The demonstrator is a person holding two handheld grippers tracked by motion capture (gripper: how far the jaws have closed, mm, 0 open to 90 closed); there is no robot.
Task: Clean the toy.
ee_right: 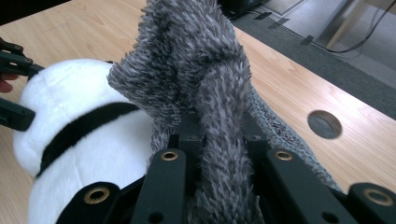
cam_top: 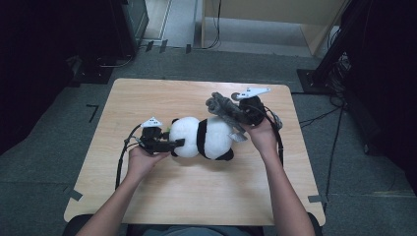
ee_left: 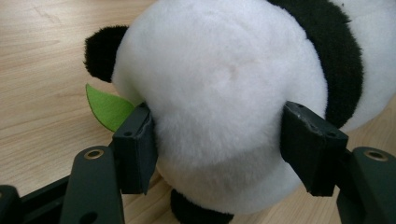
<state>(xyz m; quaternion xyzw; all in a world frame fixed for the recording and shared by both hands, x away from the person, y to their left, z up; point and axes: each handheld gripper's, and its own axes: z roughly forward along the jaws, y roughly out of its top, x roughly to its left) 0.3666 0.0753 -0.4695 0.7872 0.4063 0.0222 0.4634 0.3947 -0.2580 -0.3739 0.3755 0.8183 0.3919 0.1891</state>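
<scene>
1. On the wooden table (cam_top: 147,98), near its middle, a panda plush (cam_top: 204,137) lies on its side, and both grippers work on it.
2. At the panda's head end, the left gripper (cam_top: 172,144) has its jaws spread wide around the white head and pressing into the fur on both sides. A green felt leaf (ee_left: 108,106) sticks out just beside one jaw.
3. At the other end, the right gripper (cam_top: 242,117) has its jaws pressed together on a grey fuzzy cloth (cam_top: 222,107), which stands up in a bunch above the panda's body and touches it.
4. I judge the step in hand is dressing or wrapping the panda with the cloth while the left gripper steadies it. Whether the cloth is a scarf or a small garment I cannot tell, because it is crumpled.
5. The next move probably calls for the right gripper to bring the cloth over the body toward the neck, and for the left one to keep a firm hold so the soft toy does not roll.
</scene>
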